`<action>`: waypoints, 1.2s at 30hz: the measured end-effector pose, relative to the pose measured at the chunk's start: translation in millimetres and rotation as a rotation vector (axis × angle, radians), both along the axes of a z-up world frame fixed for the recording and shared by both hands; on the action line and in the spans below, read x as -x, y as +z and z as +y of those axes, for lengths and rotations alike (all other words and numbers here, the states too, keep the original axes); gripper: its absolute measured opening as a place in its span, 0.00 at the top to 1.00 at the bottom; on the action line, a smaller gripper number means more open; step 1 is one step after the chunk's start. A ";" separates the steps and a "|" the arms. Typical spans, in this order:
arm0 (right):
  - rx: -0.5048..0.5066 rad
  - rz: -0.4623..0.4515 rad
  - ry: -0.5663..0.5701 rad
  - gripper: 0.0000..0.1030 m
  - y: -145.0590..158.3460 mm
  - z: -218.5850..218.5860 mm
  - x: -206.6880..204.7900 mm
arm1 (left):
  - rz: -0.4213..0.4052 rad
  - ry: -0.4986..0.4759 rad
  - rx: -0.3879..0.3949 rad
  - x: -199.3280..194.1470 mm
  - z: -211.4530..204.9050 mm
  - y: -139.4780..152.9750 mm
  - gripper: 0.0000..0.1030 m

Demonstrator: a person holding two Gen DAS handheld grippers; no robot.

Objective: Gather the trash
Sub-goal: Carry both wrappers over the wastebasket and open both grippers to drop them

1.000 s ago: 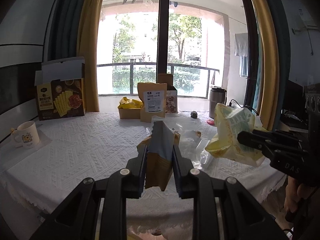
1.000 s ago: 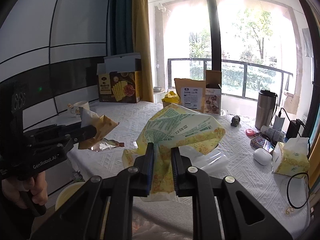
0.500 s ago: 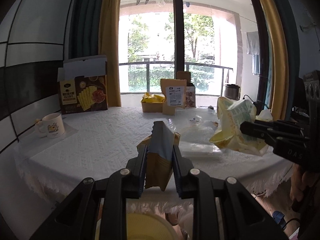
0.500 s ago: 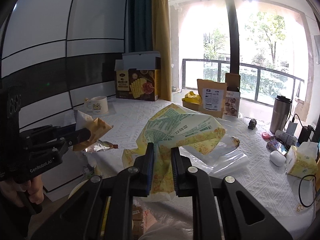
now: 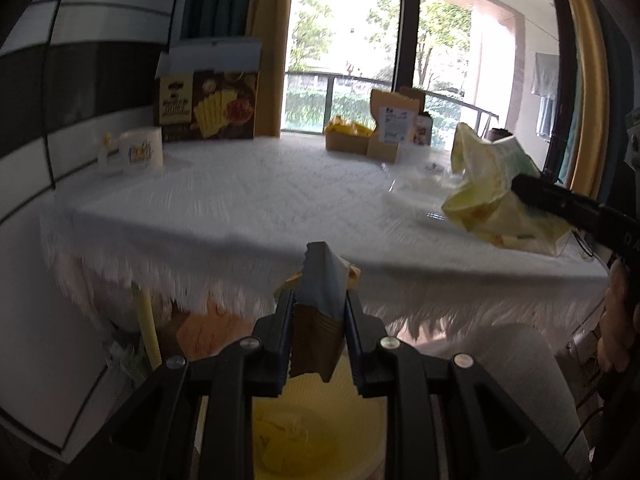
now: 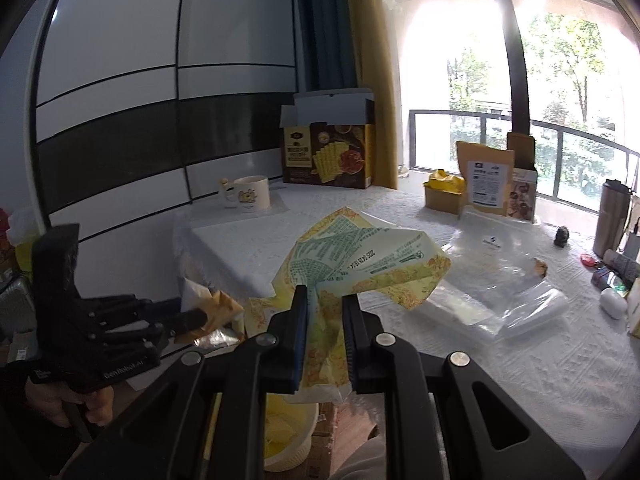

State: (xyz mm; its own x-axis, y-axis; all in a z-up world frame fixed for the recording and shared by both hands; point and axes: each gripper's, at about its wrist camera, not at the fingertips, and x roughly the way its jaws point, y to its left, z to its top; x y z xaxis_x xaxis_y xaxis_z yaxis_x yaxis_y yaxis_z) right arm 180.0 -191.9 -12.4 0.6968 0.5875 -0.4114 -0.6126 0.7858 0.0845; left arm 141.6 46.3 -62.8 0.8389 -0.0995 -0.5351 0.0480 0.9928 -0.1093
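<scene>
A torn brown snack packet (image 5: 320,304) is clenched between the jaws of the left gripper (image 5: 320,344), held in the air off the near edge of the table (image 5: 248,200), directly above a pale yellow bin (image 5: 320,432) that stands on the floor below the fringed white tablecloth (image 5: 120,272). A crumpled yellow wrapper (image 6: 360,264) with green print is gripped in the right gripper (image 6: 325,344), its pads pressing the lower part of it while the rest fans out over the near edge of the table; the rim of the bin (image 6: 296,436) shows just beneath it. A clear plastic bag (image 6: 500,280) lies flat on the cloth toward the right side. Toward the far left corner stands a white mug (image 6: 250,196), and behind it an open dark biscuit box (image 6: 328,152). Along the far edge sit a small carton with yellow packets (image 6: 444,190) and a brown pouch (image 6: 484,176), with a steel flask (image 6: 610,216) near the far right corner.
</scene>
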 end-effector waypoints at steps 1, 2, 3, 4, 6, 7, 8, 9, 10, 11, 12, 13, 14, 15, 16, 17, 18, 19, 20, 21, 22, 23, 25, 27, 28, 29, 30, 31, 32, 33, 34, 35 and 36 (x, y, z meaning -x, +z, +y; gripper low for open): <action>0.005 0.006 0.008 0.85 -3.9 2.7 0.8 | 0.019 0.005 0.013 0.5 2.6 -7.3 0.77; 0.011 0.011 0.018 0.85 -7.7 4.7 2.1 | 0.034 0.002 0.028 0.5 4.3 -12.8 0.77; 0.017 0.015 0.025 0.85 -11.1 6.5 3.0 | 0.049 -0.006 0.044 1.2 5.8 -19.0 0.77; 0.021 0.018 0.030 0.85 -14.0 7.5 4.2 | 0.063 -0.010 0.051 1.6 7.1 -25.6 0.77; 0.020 0.032 0.039 0.85 -18.5 8.0 6.0 | 0.085 0.002 0.057 1.8 11.2 -36.4 0.77; 0.022 0.044 0.050 0.85 -21.3 10.6 7.7 | 0.103 0.012 0.076 0.8 14.5 -41.8 0.77; 0.025 0.046 0.057 0.85 -23.7 12.1 8.8 | 0.123 0.015 0.101 -1.4 17.9 -46.3 0.76; 0.032 0.047 0.063 0.85 -26.5 14.5 10.4 | 0.136 0.024 0.119 -2.6 21.7 -51.5 0.74; 0.039 0.048 0.070 0.85 -29.3 17.5 11.7 | 0.140 0.037 0.118 -2.7 23.7 -54.7 0.74; 0.042 0.051 0.074 0.85 -31.5 19.4 12.1 | 0.141 0.047 0.113 -3.1 24.8 -57.1 0.73; 0.046 0.056 0.080 0.85 -34.2 22.3 12.0 | 0.143 0.054 0.113 -3.8 27.1 -59.4 0.71; 0.048 0.059 0.081 0.85 -35.3 23.7 11.5 | 0.146 0.062 0.119 -4.5 29.2 -61.2 0.69; 0.051 0.062 0.082 0.85 -36.2 24.8 11.0 | 0.147 0.070 0.126 -4.2 31.7 -63.0 0.68; 0.053 0.067 0.085 0.85 -38.0 26.8 10.4 | 0.151 0.076 0.131 -4.4 34.1 -64.4 0.66; 0.055 0.069 0.087 0.85 -39.4 28.6 10.1 | 0.156 0.085 0.132 -4.5 36.6 -66.7 0.64; 0.058 0.072 0.089 0.85 -40.6 30.9 9.4 | 0.161 0.093 0.133 -4.8 38.4 -67.7 0.56; 0.062 0.077 0.096 0.85 -42.8 34.0 8.5 | 0.167 0.103 0.137 -4.4 41.2 -69.7 0.47; 0.065 0.080 0.101 0.85 -44.7 36.4 8.3 | 0.171 0.108 0.142 -4.2 44.1 -70.8 0.44; 0.069 0.084 0.105 0.85 -45.9 39.5 6.6 | 0.173 0.111 0.147 -3.8 46.9 -72.0 0.41; 0.073 0.087 0.112 0.85 -46.8 41.9 4.9 | 0.175 0.115 0.149 -2.6 50.3 -73.2 0.40; 0.077 0.090 0.118 0.85 -48.5 44.6 5.0 | 0.175 0.120 0.149 -1.1 53.5 -73.5 0.40; 0.080 0.094 0.124 0.85 -50.1 47.4 5.0 | 0.174 0.127 0.149 0.5 55.9 -73.4 0.40; 0.090 0.104 0.139 0.85 -54.7 55.6 3.5 | 0.168 0.143 0.148 4.4 62.4 -72.3 0.40; 0.100 0.117 0.156 0.85 -60.6 64.6 2.6 | 0.162 0.165 0.145 9.1 70.6 -71.0 0.39; 0.110 0.127 0.170 0.85 -65.1 70.1 2.8 | 0.161 0.175 0.146 10.9 74.9 -70.4 0.39; 0.121 0.138 0.186 0.85 -70.3 75.8 3.4 | 0.160 0.191 0.151 13.4 80.4 -69.6 0.39; 0.128 0.149 0.200 0.85 -75.5 81.4 3.6 | 0.159 0.204 0.157 15.6 84.8 -69.1 0.38; 0.129 0.163 0.213 0.85 -79.8 84.5 4.1 | 0.159 0.215 0.163 17.6 88.2 -68.6 0.38; 0.135 0.183 0.223 0.85 -85.7 88.7 4.3 | 0.157 0.226 0.167 20.5 92.9 -68.0 0.38; 0.142 0.192 0.228 0.85 -88.7 91.9 5.0 | 0.153 0.236 0.166 23.1 95.6 -67.8 0.38; 0.152 0.207 0.243 0.85 -93.8 97.0 5.3 | 0.150 0.246 0.164 25.2 98.9 -67.8 0.38; 0.158 0.218 0.255 0.85 -96.1 101.7 2.5 | 0.147 0.256 0.163 27.2 102.3 -67.4 0.37; 0.163 0.222 0.259 0.85 -98.2 104.7 3.4 | 0.146 0.263 0.165 28.8 105.5 -67.3 0.37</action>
State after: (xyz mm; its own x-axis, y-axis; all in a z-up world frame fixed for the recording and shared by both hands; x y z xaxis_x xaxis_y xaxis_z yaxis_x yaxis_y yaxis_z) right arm 176.5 -87.2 -110.6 0.4171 0.6467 -0.6386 -0.7736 0.6214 0.1239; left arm 112.8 151.8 -130.1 0.7634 0.0145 -0.6458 -0.2350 0.9375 -0.2568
